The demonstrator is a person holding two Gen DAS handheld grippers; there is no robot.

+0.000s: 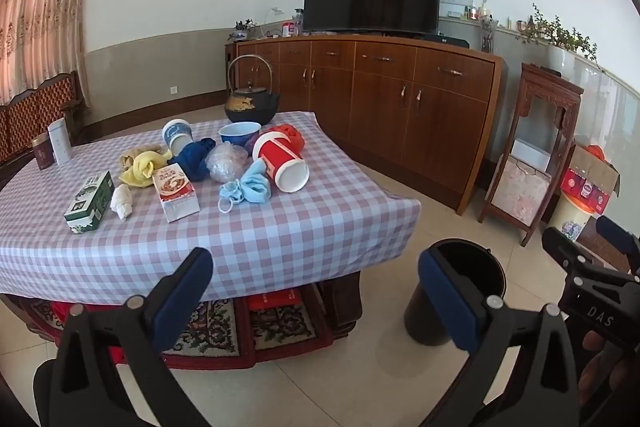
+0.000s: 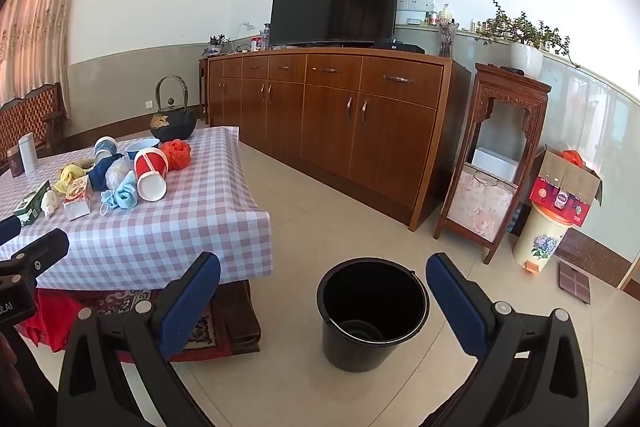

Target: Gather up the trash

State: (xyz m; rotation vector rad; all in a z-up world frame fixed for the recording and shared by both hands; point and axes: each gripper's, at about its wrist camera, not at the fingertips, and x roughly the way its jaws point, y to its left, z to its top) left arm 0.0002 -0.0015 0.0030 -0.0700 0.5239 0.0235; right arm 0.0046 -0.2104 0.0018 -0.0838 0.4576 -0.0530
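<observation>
- Both grippers hang short of the surface [image 1: 280, 227], empty; the left gripper [image 1: 316, 291] has its jaws spread wide, and the right gripper [image 2: 324, 295] likewise; nothing is pinched yet.
- The trash lies in a heap mid-surface: red cup [image 1: 282, 159] on its side, blue mask [image 1: 244, 191], plastic wad [image 1: 226, 161], tissue [image 1: 122, 201], red bag [image 1: 290, 135], two cartons [image 1: 176, 193] [image 1: 89, 201]; the bucket [image 2: 372, 311] stands on the floor just beside the surface's corner, open.
- Risk, as I judge it: the heap mixes trash with keepers; the bowl [image 1: 239, 133], kettle [image 1: 251, 103] and cloths [image 1: 144, 165] touch or crowd the litter, so a careless grab could drag a cloth or tip the bowl.
- The red cup may roll toward the edge if nudged; it lies on its round side.
- Mask and tissue are soft and flat; jaws closing too high would miss them, too low would snag the checked cover and pull everything.
- The bucket is low and off to the side; a release too early would drop light scraps on the floor.
- The two grippers sit near each other; reaching for the same item could make them collide.
</observation>
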